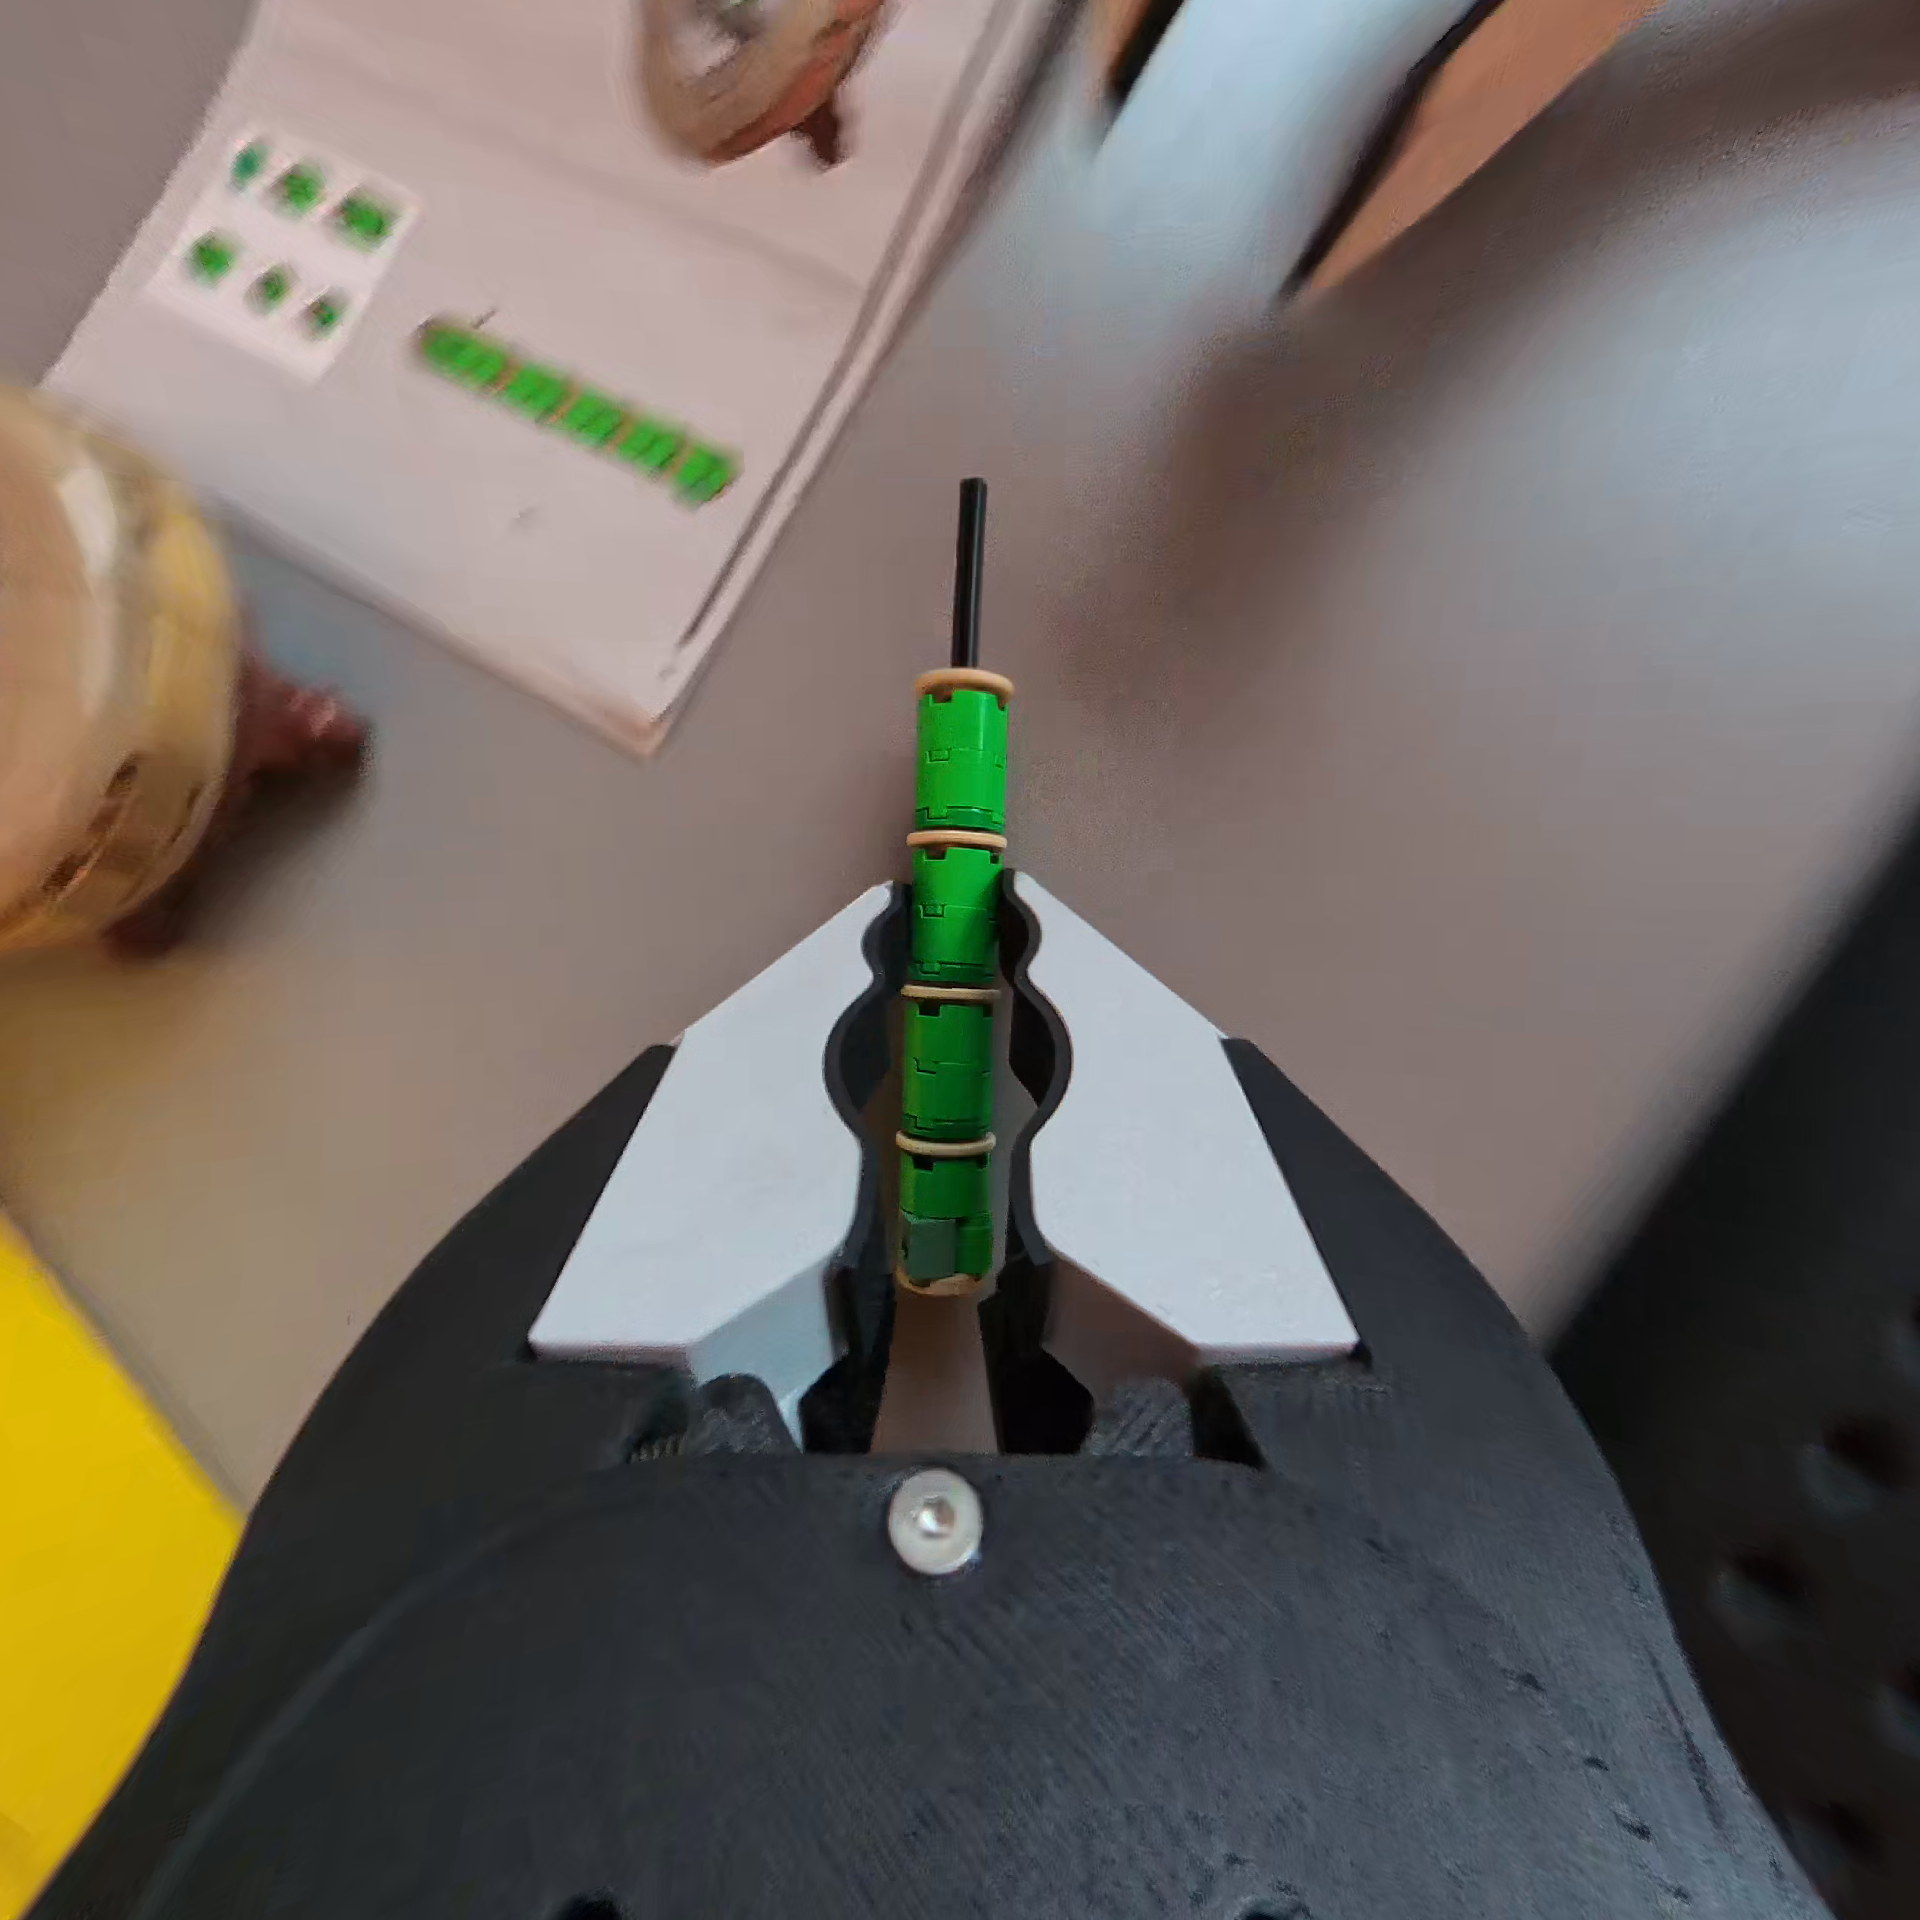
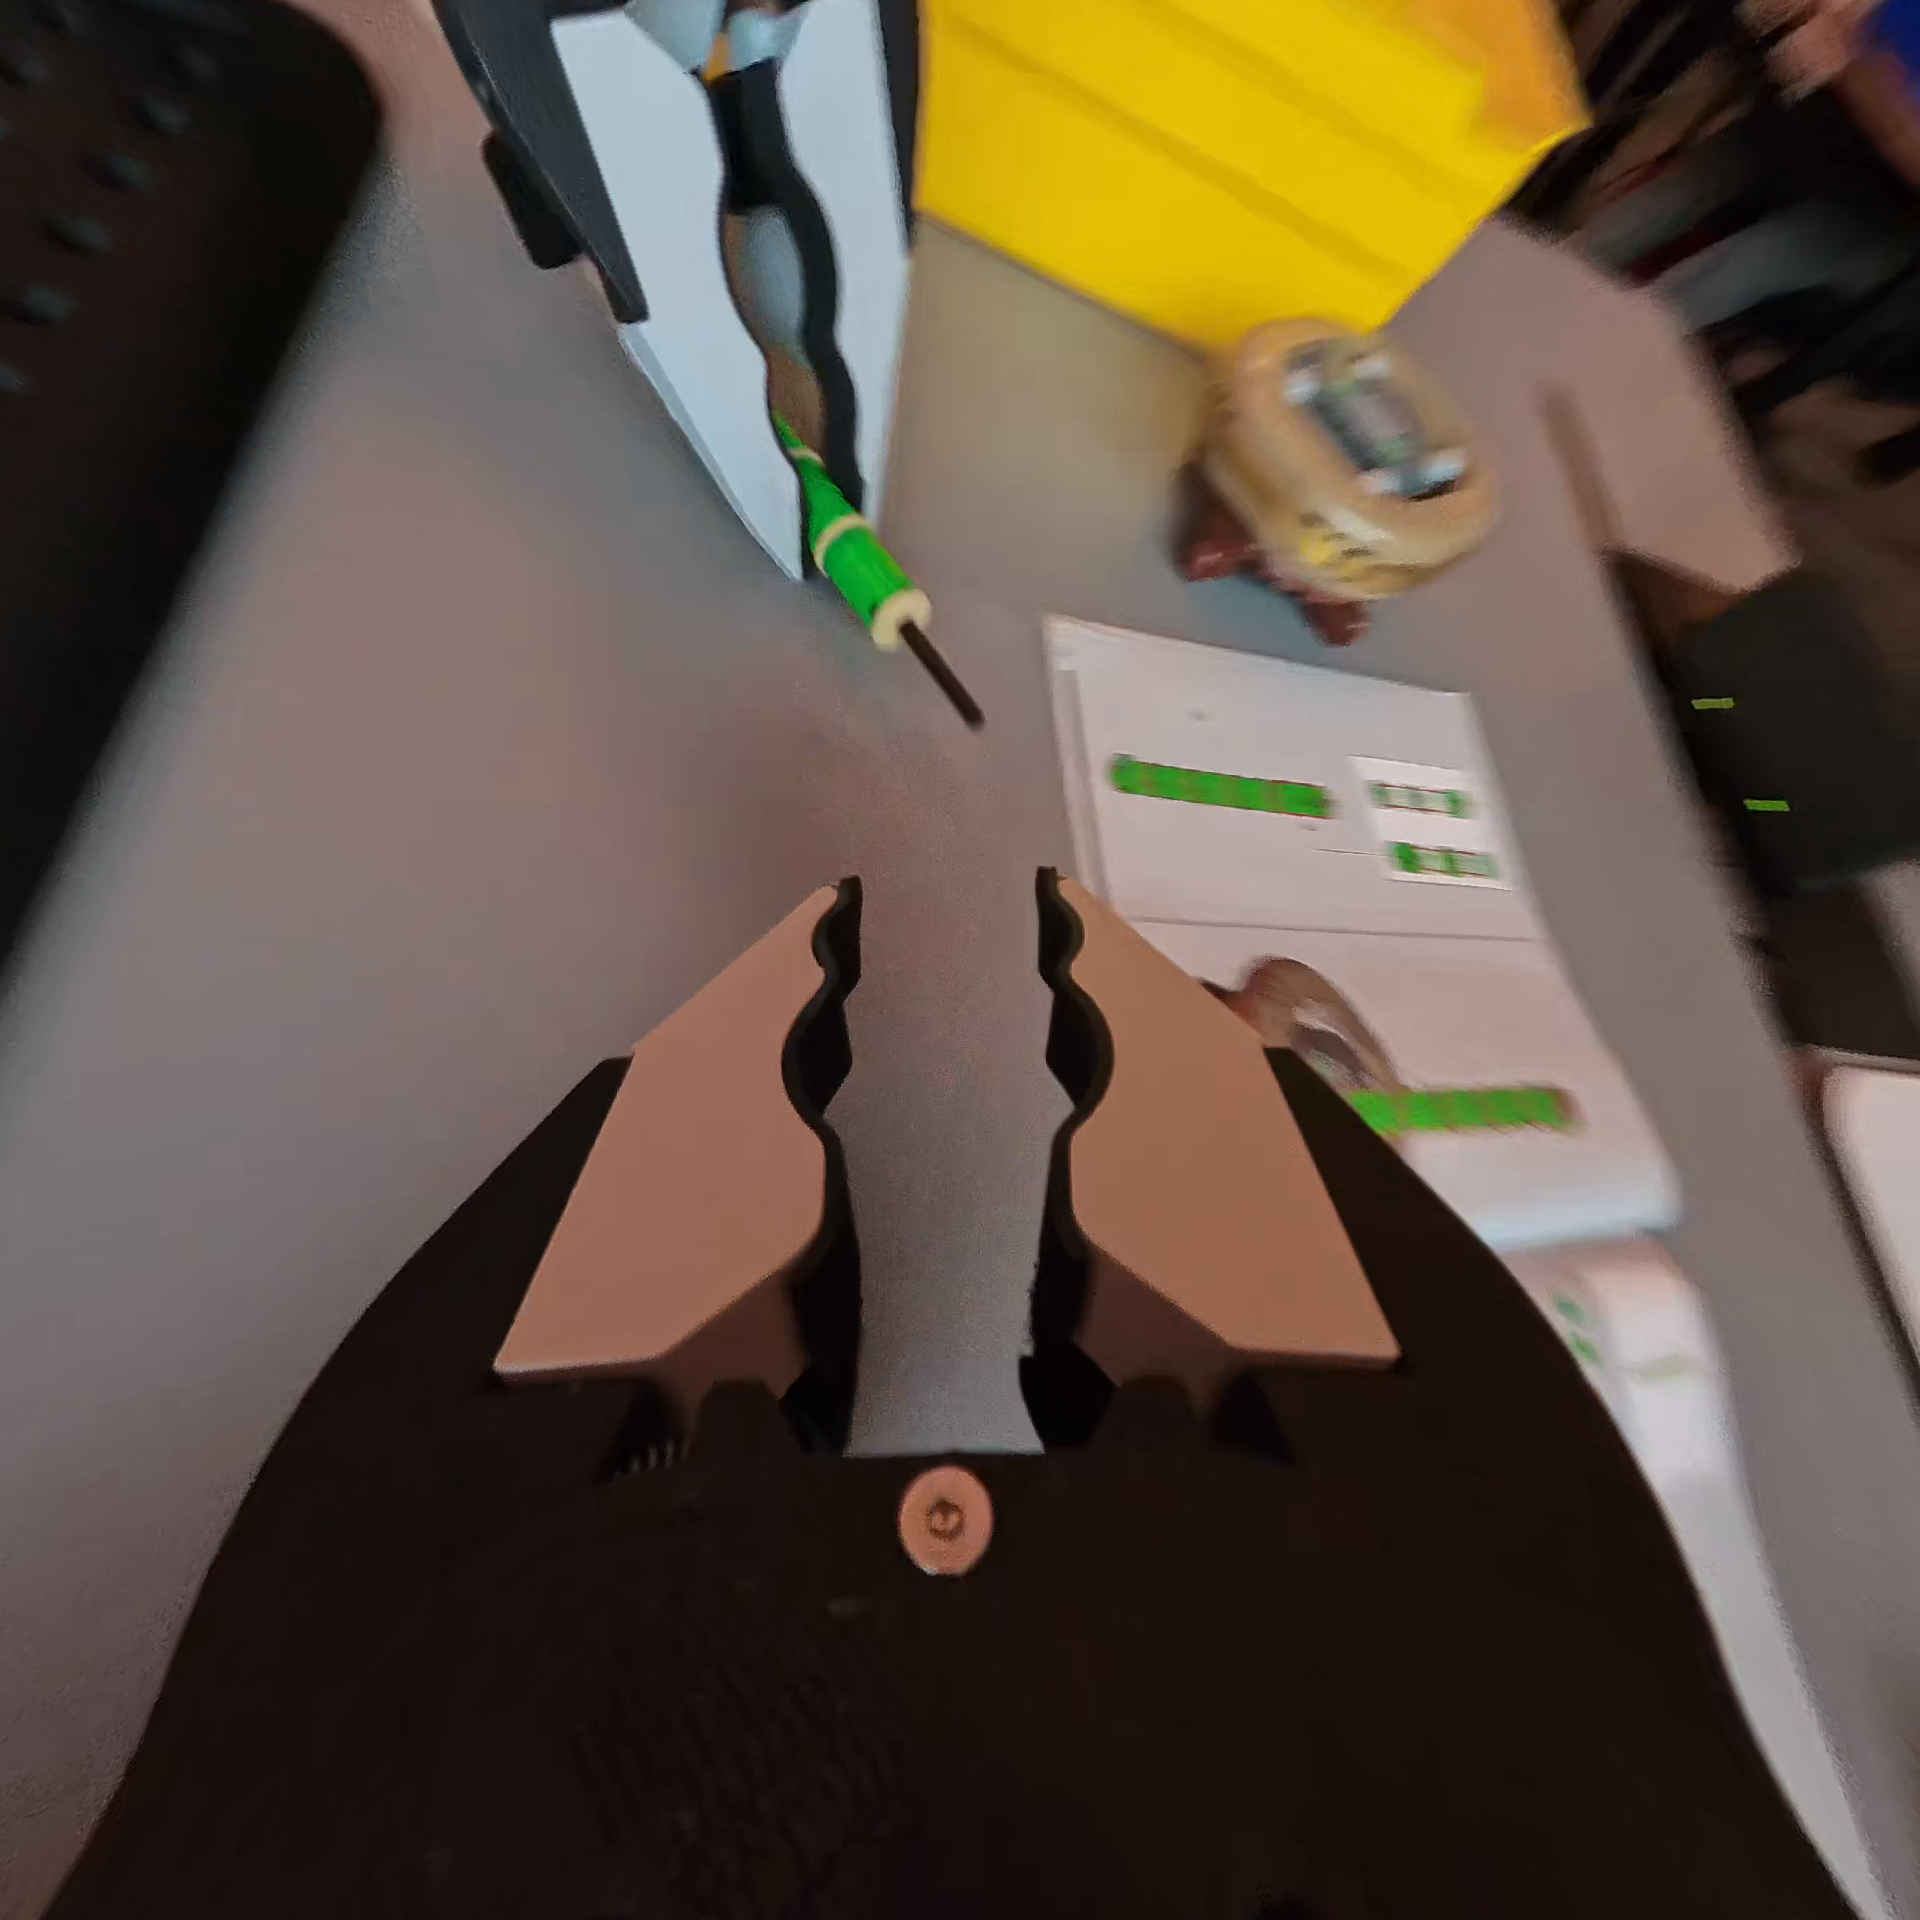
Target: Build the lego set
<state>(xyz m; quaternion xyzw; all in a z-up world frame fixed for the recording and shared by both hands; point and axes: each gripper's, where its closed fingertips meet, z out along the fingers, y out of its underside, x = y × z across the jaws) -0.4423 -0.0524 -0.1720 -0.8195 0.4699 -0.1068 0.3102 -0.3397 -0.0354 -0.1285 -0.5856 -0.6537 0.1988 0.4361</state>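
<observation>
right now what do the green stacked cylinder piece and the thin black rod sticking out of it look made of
The green stacked cylinder piece: likely moulded plastic, smooth and slightly glossy, with crisp notched seams and tan rings between sections. The thin black rod: matte, straight; plastic probably, though metal can't be ruled out.

1. The grey table (image 1: 1143,727) is viewed from close above, along the left gripper (image 1: 951,883).
2. The same table (image 2: 520,831) is viewed along the right gripper (image 2: 948,894).
3. The instruction booklet (image 1: 582,364) (image 2: 1299,935) and green stack (image 1: 951,935) (image 2: 847,540) are shared.

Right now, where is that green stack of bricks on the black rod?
The green stack is clamped in the left gripper, held above the grey table, right of the instruction booklet.
</observation>
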